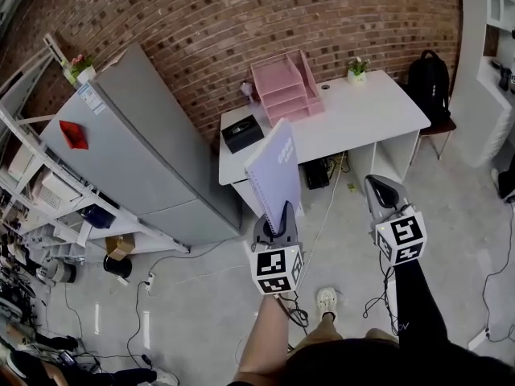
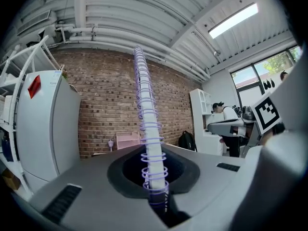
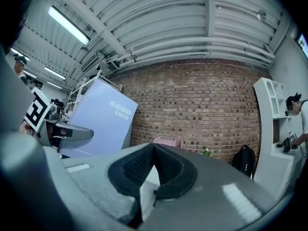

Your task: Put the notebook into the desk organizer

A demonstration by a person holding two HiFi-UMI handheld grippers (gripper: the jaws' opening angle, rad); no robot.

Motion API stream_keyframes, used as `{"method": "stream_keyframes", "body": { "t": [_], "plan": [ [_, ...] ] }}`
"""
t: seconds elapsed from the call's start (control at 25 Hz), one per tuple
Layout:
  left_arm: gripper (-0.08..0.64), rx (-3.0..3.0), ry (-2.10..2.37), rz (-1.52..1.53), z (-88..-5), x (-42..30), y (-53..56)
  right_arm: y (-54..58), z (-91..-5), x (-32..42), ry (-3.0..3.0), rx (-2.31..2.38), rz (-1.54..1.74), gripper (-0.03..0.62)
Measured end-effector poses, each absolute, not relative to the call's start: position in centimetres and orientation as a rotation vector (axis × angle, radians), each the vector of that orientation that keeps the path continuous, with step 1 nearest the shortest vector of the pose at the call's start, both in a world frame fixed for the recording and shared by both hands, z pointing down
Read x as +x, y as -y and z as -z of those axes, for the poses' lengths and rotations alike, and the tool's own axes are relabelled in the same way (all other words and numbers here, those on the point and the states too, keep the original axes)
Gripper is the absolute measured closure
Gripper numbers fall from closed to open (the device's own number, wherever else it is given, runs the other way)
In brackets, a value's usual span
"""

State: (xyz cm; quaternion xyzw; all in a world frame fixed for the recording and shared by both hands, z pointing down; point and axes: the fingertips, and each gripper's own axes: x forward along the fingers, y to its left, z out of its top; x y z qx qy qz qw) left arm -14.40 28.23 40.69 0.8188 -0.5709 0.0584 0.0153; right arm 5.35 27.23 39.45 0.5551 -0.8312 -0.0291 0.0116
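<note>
Clamping one notebook (image 1: 275,170), left gripper (image 1: 273,227)

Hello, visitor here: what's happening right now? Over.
Left gripper shut on notebook, gripped at its spiral edge. Right gripper shut, empty. Pink desk organizer on white desk ahead, not reached. Black box beside it, not blocking.

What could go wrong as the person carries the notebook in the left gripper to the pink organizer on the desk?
The left gripper pinches the upright notebook only at its bottom edge by the spiral, so it might swing or slip. Cables lie near the person's shoe, a possible trip. The black box sits close beside the desk organizer, so the notebook could knock it.
</note>
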Motion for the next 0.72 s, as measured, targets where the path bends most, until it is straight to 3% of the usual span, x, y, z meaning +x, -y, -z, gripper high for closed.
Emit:
{"method": "stream_keyframes", "body": {
  "t": [0.72],
  "plan": [
    [0.525,2.600,1.649,-0.205,-41.7,-16.1,-11.8,-11.7,-39.1,3.1,2.496,1.803,0.125,0.592]
  ]
}}
